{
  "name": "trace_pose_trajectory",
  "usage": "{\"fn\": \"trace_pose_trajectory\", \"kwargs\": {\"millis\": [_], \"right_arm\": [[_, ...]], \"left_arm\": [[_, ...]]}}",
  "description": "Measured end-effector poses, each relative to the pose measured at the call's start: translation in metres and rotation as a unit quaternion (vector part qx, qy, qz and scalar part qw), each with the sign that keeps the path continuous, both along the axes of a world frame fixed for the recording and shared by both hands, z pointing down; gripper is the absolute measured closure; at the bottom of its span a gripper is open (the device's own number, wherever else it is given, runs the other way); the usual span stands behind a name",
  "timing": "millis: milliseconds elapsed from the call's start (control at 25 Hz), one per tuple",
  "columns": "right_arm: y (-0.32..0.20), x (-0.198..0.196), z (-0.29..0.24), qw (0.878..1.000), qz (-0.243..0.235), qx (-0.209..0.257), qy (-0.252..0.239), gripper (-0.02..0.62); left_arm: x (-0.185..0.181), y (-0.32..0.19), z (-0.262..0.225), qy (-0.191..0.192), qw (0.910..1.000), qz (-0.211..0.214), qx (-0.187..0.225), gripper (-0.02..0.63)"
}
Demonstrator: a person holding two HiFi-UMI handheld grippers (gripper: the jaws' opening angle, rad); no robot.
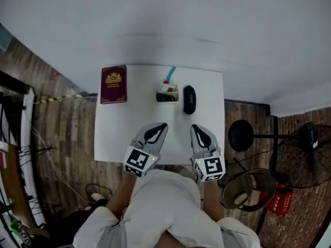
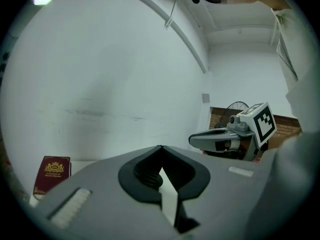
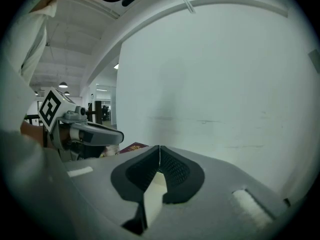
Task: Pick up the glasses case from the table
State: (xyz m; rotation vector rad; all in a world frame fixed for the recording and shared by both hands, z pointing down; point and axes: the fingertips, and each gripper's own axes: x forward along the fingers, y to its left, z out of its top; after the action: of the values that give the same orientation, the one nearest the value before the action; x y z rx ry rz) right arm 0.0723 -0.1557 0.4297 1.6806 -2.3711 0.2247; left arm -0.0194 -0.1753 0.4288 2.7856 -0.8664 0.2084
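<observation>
White tabletop (image 1: 116, 130) bore the glasses case (image 1: 189, 99) beyond the right tool (image 1: 197, 130), which, jaws together and empty like the left tool (image 1: 161, 127), probably needed opening first.

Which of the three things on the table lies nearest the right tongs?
The black glasses case, ahead of the right tongs; the small box sits left of it, the maroon booklet farthest.

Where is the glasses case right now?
In the head view, the glasses case lies on the far right part of the white table. It is just right of the small box and ahead of the right gripper.
</observation>
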Motion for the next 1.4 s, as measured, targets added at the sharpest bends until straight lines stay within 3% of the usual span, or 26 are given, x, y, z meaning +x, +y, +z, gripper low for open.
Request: {"fn": "trace_pose_trajectory", "kwargs": {"millis": [480, 1400], "right_arm": [[-0.038, 0.038, 0.048, 0.997, 0.035, -0.061, 0.018, 0.561], [-0.103, 0.082, 0.167, 0.983, 0.028, -0.183, 0.001, 0.471]], "left_arm": [[0.026, -0.037, 0.04, -0.014, 0.9991, 0.026, -0.032, 0.591], [0.087, -0.079, 0.119, -0.066, 0.9926, -0.013, -0.101, 0.591]]}}
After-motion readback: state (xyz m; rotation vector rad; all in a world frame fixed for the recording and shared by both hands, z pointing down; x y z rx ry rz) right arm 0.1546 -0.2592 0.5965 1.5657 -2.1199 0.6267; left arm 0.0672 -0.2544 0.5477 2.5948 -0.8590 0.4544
